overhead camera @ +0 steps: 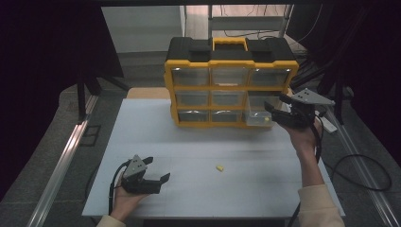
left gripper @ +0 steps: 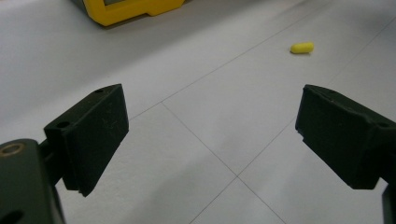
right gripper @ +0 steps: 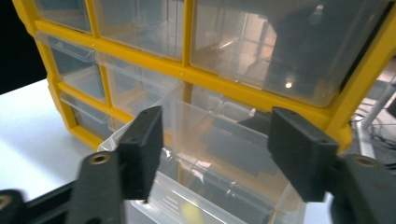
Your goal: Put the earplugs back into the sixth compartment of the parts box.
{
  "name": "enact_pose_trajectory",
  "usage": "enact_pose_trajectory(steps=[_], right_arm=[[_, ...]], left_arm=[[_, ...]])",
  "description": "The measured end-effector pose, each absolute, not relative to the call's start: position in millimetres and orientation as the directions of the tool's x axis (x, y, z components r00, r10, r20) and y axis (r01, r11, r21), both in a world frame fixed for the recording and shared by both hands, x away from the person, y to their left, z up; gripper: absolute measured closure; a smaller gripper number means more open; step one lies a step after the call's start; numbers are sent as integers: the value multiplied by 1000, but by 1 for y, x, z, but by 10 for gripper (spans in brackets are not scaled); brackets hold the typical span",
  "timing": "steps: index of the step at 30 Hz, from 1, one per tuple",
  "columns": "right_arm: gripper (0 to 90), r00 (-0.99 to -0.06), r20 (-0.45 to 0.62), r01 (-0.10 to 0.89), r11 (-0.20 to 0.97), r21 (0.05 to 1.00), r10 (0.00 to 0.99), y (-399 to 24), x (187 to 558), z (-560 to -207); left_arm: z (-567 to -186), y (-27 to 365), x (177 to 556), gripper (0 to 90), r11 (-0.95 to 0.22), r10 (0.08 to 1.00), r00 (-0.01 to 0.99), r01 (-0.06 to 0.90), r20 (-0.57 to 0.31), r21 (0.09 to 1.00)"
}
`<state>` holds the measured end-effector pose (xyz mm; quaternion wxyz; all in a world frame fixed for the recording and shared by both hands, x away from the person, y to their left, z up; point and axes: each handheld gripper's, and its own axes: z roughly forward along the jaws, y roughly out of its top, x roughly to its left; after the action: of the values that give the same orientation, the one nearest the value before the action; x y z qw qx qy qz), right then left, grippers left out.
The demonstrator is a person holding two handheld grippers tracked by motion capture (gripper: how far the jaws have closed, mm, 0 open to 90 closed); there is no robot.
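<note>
High view: my right gripper (overhead camera: 274, 109) hangs at the pulled-out clear drawer (overhead camera: 257, 116) in the bottom right of the yellow organizer (overhead camera: 231, 87), which stands at the table's (overhead camera: 156, 142) far edge. The drawer's long axis runs out toward me, open top up, with a small yellow piece (overhead camera: 267, 120) inside. The jaws stand well apart (nothing clamped) above the drawer's rim. I can see another yellow capsule (overhead camera: 220, 168) lying loose mid-table, long axis roughly across. My left gripper (overhead camera: 157, 172) rests near the front edge, jaws wide and empty.
</note>
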<state>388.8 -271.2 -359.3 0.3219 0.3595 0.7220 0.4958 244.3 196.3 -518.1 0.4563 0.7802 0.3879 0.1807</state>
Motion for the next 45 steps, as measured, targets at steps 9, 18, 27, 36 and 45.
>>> enact_pose_trajectory(steps=[9, 18, 27, 36, 45], right_arm=[[245, -609, -59, 203, 227, 952, 791, -266, 380, -356], [224, -696, -39, 214, 260, 942, 717, -254, 360, -359], [231, -730, -13, 218, 250, 943, 683, -249, 341, -363], [232, -755, -2, 237, 276, 931, 656, -244, 330, -371], [233, -788, -6, 241, 317, 917, 616, -228, 323, -378]], left_arm=[[-518, 197, 244, 94, -280, 771, 633, 437, -70, 855], [-518, 197, 244, 93, -280, 769, 635, 436, -72, 855], [-518, 197, 244, 93, -282, 768, 636, 437, -72, 854], [-518, 198, 244, 93, -282, 769, 635, 436, -70, 855], [-518, 197, 244, 93, -283, 768, 636, 435, -70, 855]])
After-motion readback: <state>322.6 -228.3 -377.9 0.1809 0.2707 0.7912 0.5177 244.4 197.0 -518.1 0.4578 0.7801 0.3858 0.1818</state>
